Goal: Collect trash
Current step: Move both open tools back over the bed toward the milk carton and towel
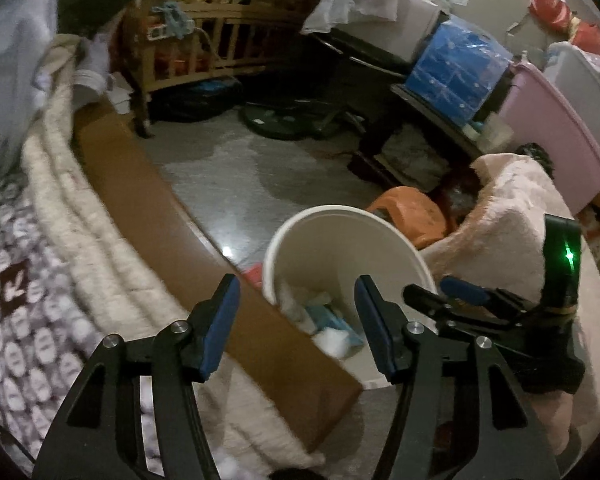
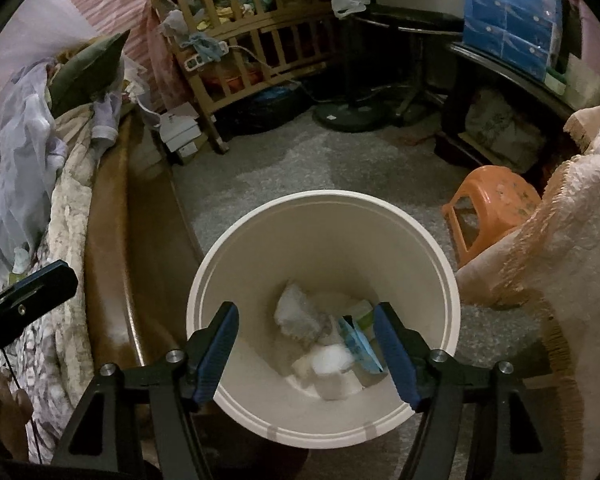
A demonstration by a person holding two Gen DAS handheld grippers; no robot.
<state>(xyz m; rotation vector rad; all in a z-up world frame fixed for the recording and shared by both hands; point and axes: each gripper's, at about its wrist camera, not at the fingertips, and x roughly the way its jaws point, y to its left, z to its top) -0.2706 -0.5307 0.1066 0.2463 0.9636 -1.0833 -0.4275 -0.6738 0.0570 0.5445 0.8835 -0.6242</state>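
Note:
A white round bin (image 2: 284, 240) stands on the grey floor beside the bed. At its bottom lie crumpled white tissues (image 2: 300, 316) and a blue-green wrapper (image 2: 360, 340). My right gripper (image 2: 306, 352) hangs over the bin's mouth, open, with nothing between its blue pads. In the left wrist view the same bin (image 1: 340, 236) shows past the bed's brown edge, with the trash (image 1: 324, 316) inside. My left gripper (image 1: 296, 320) is open and empty above the bed edge, just left of the bin. The right gripper (image 1: 452, 292) appears at the bin's right rim.
A brown bed frame (image 2: 140, 240) with cream quilts runs along the left. An orange plastic stool (image 2: 488, 204) and a pink blanket (image 2: 572, 240) lie right of the bin. A wooden crib (image 2: 252, 40), a fan base (image 2: 348, 114) and a dark table stand behind.

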